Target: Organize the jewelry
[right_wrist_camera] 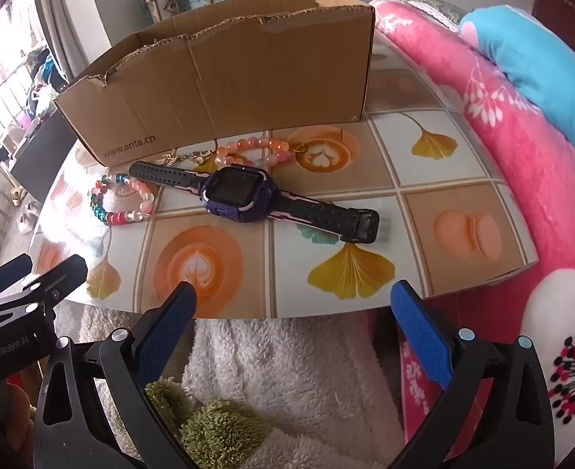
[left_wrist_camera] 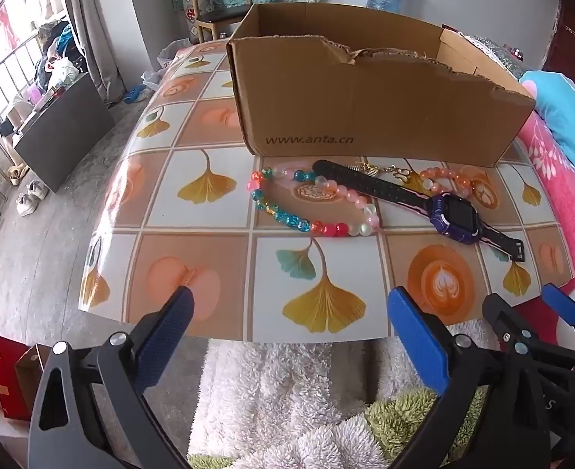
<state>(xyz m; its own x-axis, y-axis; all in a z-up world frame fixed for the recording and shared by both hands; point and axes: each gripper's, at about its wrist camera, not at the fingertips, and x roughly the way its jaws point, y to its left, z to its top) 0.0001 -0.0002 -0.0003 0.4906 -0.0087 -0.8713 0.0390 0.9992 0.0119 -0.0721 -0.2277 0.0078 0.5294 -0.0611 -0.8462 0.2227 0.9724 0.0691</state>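
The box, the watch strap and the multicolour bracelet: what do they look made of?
Box: plain corrugated cardboard, matte, top edge torn. Watch strap: apparently matte black rubber, perforated. Multicolour bracelet: glossy translucent beads, glass or plastic.

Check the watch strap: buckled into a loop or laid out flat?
Laid out flat. The watch lies face up on the table, one strap end toward the box, the buckle end on the opposite side, unjoined.

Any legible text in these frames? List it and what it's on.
"www.anta.cn": front wall of the box, also readable in the right wrist view.
"GenRobot.AI": body of the left tool, seen from the right wrist.
Watch: screen dark, no text readable.
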